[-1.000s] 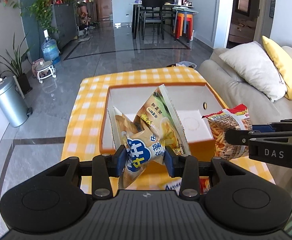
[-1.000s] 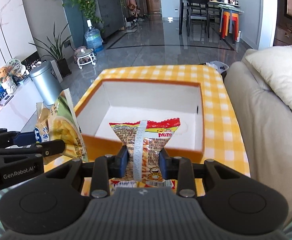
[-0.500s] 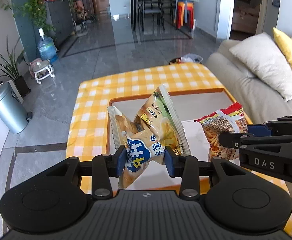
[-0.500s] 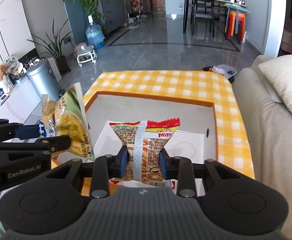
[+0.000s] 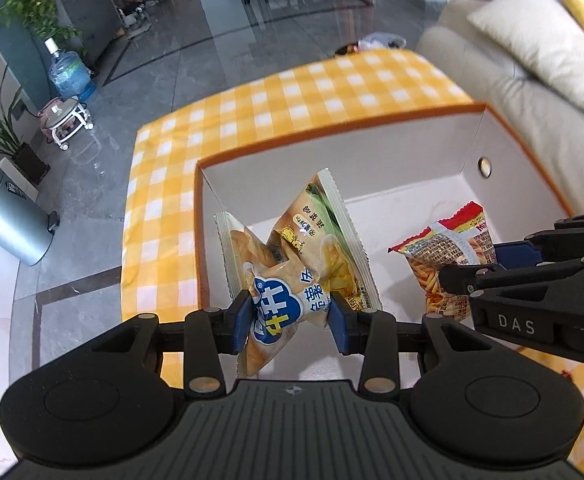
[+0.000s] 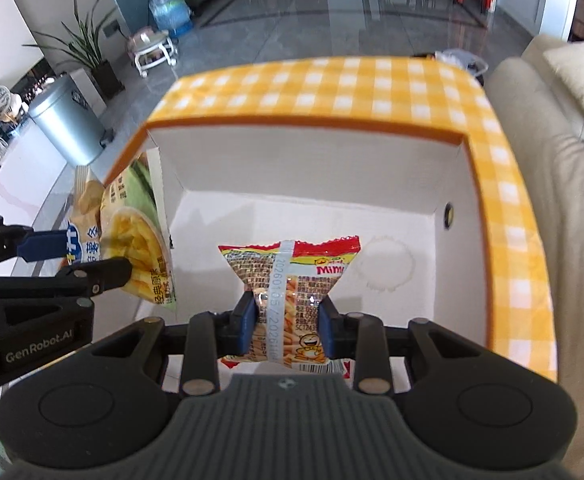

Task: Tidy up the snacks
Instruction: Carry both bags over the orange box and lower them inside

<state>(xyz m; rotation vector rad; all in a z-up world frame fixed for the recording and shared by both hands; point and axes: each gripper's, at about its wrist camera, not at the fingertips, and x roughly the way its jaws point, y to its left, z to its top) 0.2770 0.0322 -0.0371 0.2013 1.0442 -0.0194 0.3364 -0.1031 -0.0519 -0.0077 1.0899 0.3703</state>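
Note:
My left gripper point(image 5: 290, 316) is shut on a yellow chip bag point(image 5: 311, 256) and holds it over the left part of the open white box point(image 5: 467, 148). The bag also shows in the right wrist view point(image 6: 132, 240). My right gripper point(image 6: 288, 316) is shut on a red-topped Mimi snack bag point(image 6: 292, 276) and holds it over the middle of the box point(image 6: 292, 152). That bag also shows in the left wrist view point(image 5: 447, 256). The box has an orange rim and a bare white floor.
The box sits on a table with a yellow checked cloth point(image 5: 292, 96). A beige sofa with cushions point(image 5: 531, 52) stands to the right. A metal bin point(image 5: 8, 220), a water bottle point(image 5: 70, 74) and plants stand on the grey floor to the left.
Both grippers have moved forward and tilted down with their bags. The bags, earlier in front of the box's near wall, are over the inside of the box.

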